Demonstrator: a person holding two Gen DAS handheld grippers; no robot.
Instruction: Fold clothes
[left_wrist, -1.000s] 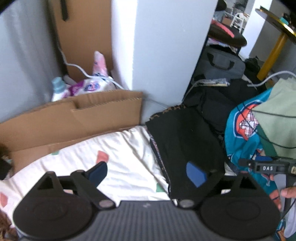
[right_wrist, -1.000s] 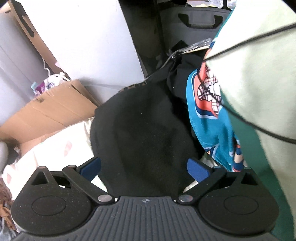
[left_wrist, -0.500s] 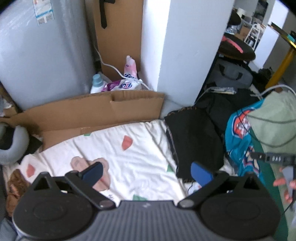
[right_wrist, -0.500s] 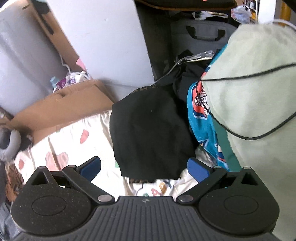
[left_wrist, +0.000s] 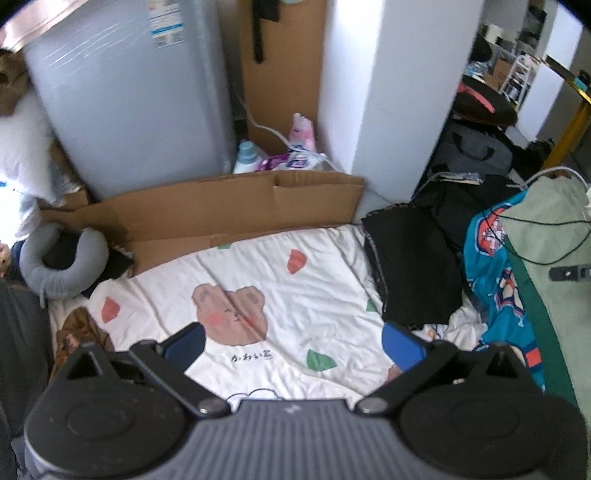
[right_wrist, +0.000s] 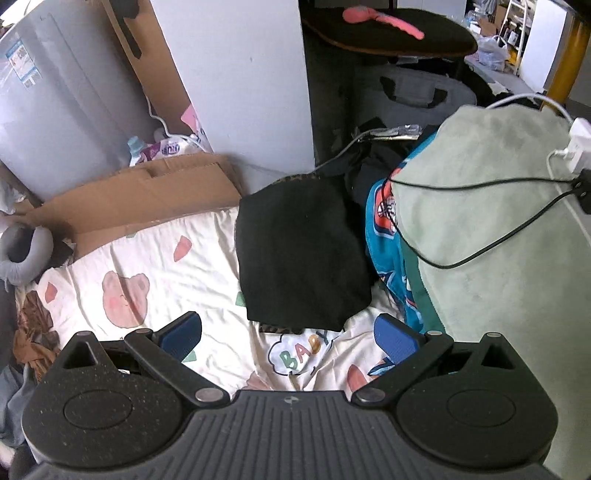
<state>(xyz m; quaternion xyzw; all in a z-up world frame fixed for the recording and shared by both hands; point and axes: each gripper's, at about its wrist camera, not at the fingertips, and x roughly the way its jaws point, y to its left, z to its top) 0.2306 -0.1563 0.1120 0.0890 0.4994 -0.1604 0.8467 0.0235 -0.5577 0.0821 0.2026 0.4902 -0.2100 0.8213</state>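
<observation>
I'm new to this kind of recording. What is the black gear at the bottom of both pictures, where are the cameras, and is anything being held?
No robot here: a person carries a two-finger gripper in each hand, with a fisheye camera on each looking along its blue-padded fingers. One picture is from the left gripper, the other from the right gripper. Both stand open and hold nothing; the left one's jaws have just been opening. Below lies a white bedsheet printed with pink bears. On it rests a folded black garment, beside a teal printed garment and a pale green blanket. Brown cardboard lies behind.
</observation>
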